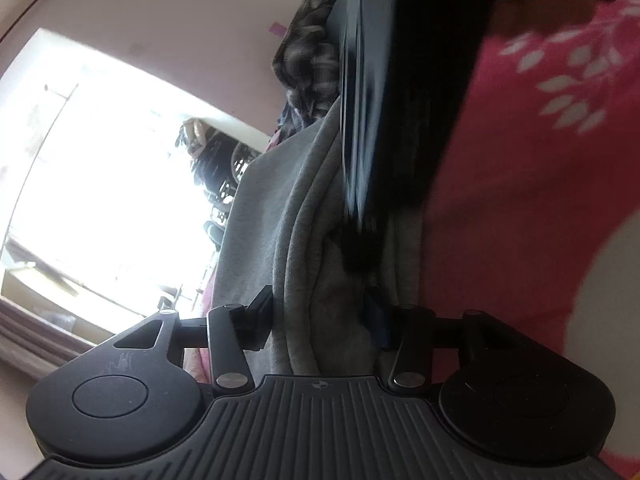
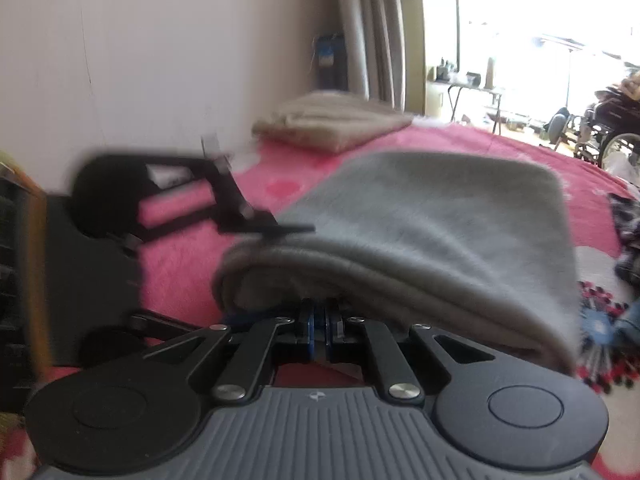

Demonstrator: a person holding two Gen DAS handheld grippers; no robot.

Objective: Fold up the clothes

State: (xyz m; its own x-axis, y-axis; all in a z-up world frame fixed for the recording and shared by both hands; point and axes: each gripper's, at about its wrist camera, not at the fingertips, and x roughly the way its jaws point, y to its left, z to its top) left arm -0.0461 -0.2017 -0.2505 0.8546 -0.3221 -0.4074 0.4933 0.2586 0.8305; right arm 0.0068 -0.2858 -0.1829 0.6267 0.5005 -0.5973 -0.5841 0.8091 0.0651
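A grey fleece garment [image 2: 432, 220] lies folded in thick layers on a pink bedspread [image 2: 180, 264]. My right gripper [image 2: 319, 320] is shut on its near folded edge. In the left wrist view the camera is rolled on its side; my left gripper [image 1: 320, 316] has its jaws apart with folds of the grey garment [image 1: 296, 240] between them, and the pads do not visibly press the cloth. My left gripper also shows blurred at the garment's left edge in the right wrist view [image 2: 276, 226]. The right gripper's dark body [image 1: 384, 100] crosses the left view.
A folded beige cloth [image 2: 328, 124] lies at the back of the bed near the wall. A checked garment [image 1: 308, 48] and patterned clothes [image 2: 600, 320] lie by the grey one. A curtain [image 2: 372, 32] and a bright window stand beyond.
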